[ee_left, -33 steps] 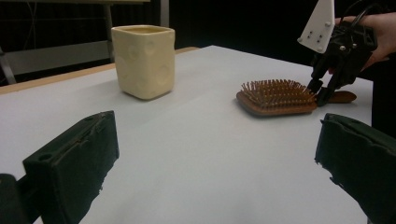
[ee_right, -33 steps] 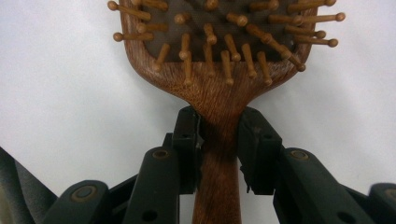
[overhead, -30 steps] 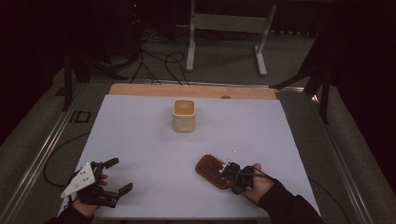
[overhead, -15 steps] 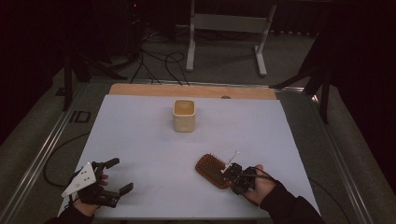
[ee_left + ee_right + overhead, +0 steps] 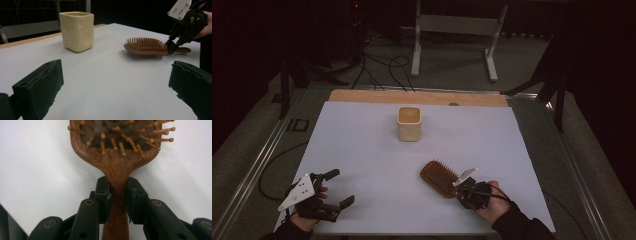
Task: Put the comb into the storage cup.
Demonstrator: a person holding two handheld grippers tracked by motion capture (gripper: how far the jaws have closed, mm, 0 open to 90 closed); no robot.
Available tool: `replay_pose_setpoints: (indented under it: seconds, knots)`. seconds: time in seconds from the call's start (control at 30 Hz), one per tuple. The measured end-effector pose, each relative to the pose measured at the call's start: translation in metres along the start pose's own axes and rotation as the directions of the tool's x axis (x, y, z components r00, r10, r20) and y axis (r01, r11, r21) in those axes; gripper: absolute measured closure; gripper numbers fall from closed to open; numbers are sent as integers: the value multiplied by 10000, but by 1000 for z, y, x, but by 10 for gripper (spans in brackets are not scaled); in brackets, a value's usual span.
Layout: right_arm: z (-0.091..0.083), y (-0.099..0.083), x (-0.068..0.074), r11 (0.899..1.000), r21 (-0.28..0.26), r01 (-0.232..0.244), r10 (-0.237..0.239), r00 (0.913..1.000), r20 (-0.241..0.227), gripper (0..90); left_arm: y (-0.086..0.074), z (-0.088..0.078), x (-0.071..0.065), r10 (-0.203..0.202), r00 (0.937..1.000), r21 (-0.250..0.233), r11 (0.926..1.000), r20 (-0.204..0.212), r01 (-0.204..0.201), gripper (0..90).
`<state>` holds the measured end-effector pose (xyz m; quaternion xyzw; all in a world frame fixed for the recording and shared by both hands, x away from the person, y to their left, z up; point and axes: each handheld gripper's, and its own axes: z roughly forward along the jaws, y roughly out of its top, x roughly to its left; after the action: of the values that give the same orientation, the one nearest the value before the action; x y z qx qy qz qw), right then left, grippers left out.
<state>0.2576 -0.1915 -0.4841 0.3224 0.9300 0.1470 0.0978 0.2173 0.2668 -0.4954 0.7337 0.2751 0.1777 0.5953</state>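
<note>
1. At the far left of the high view I saw my left gripper [image 5: 335, 189] near the front-left corner of the white table [image 5: 362, 145], held in a hand [image 5: 307, 207] with the grey three-cornered plate on top. Its jaws stood wide apart with nothing between them; in the left gripper view only bare tabletop lay between the two black jaws.
2. Further right and toward the back, near the table's middle, I saw a cream square cup [image 5: 409, 123] standing upright, well apart from both grippers. In the left gripper view it [image 5: 76, 31] stood to the left of the brush.
3. Right of centre, near the front edge, a wooden hairbrush [image 5: 439, 178] lay with its bristles up and its handle pointing toward my right hand [image 5: 494, 200].
4. At the right, my right gripper [image 5: 463, 189] was clamped on the hairbrush at the neck; in the right gripper view both jaws pressed against the narrow wood [image 5: 117, 182] just below the bristle pad.
</note>
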Motion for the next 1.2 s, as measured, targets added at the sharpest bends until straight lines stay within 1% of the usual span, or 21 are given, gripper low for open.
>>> replay_pose_setpoints:
  seconds: [0.07, 0.13, 0.2, 0.33, 0.4, 0.43, 0.47, 0.5, 0.53, 0.57, 0.73, 0.77, 0.8, 0.83, 0.87, 0.9, 0.93, 0.97, 1.0, 1.1, 1.2]
  knots:
    - [-1, 1, 0, 9998, -165, -65, 67, 9999, 134, 741, 0, 0, 0, 20, 10000, 12, 10000, -1, -20, 2]
    - [-4, 2, -2, 9985, -496, -227, 236, 9996, 166, 741, 0, 0, 0, -4, 10000, 9, 10000, -11, 4, 2]
    - [-7, 3, -3, 9966, -791, -209, 234, 9993, 305, 741, 0, 0, 0, 13, 10000, -7, 10000, -14, -14, 2]
    - [-10, 4, -4, 9948, -950, -365, 388, 9990, 222, 742, 0, 0, 0, -3, 10000, 34, 10000, -15, 3, 2]
    - [-10, 4, -2, 9875, -1437, -641, 669, 9977, 144, 741, 0, 0, 0, 24, 10000, 22, 10000, -16, -24, 2]
    - [-10, 4, -2, 9786, -1911, -765, 820, 9964, 212, 741, 0, 0, 0, 2, 10000, 23, 10000, -32, -2, 2]
    - [-10, 4, -2, 9786, -1911, -765, 820, 9964, 212, 741, 0, 0, 0, 2, 10000, 23, 10000, -32, -2, 2]
    - [-12, 4, -2, 9655, -2411, -980, 1042, 9945, 131, 741, 0, 0, 0, -18, 10000, 16, 10000, -29, 18, 2]
    - [-13, 4, -1, 9568, -2706, -1058, 1142, 9933, 153, 741, 0, 0, 0, -11, 10000, 20, 10000, -41, 11, 2]
    - [-13, 4, -1, 9568, -2706, -1058, 1142, 9933, 153, 741, 0, 0, 0, -10, 10000, 20, 10000, -41, 10, 2]
    - [-15, 5, 1, 9340, -3374, -1173, 1220, 9925, -72, 741, 0, 1, 0, -22, 10000, 31, 10000, -29, 22, 2]
    - [-15, 5, 1, 9340, -3374, -1173, 1220, 9925, -72, 741, 0, 1, 0, -26, 10000, 29, 10000, -29, 26, 2]
    - [-14, 4, 2, 9281, -3533, -1175, 1208, 9926, -126, 741, 0, 1, 0, -34, 10000, 38, 10000, -32, 34, 2]
    - [-13, 3, 4, 9089, -3991, -1210, 1264, 9919, -129, 741, 0, 1, 0, -43, 10000, 32, 10000, -28, 43, 2]
    - [-13, 3, 4, 9089, -3991, -1210, 1264, 9919, -129, 741, 0, 1, 0, -72, 10000, 23, 10000, -23, 72, 2]
    - [-13, 3, 5, 8879, -4452, -1156, 1234, 9923, -116, 741, 0, 1, 1, -83, 10000, 4, 10000, -20, 83, 2]
    - [-13, 3, 5, 8879, -4452, -1156, 1234, 9923, -116, 741, 0, 1, 1, -88, 10000, 3, 10000, -7, 88, 2]
    - [-15, 3, 6, 8797, -4622, -1122, 1224, 9925, -80, 740, 0, 2, 1, -89, 10000, 24, 10000, -18, 89, 2]
    - [-17, 3, 6, 8672, -4865, -1059, 1209, 9927, -7, 741, 0, 2, 1, -104, 9999, 47, 9999, -7, 104, 2]
    - [-17, 3, 6, 8618, -4954, -1087, 1191, 9928, -107, 740, -1, 4, 1, -156, 9999, 101, 9998, 15, 156, 2]
    - [-16, 0, 7, 8493, -5177, -1031, 1134, 9935, -117, 740, 0, 6, 1, -261, 9997, 201, 9995, 32, 260, 2]
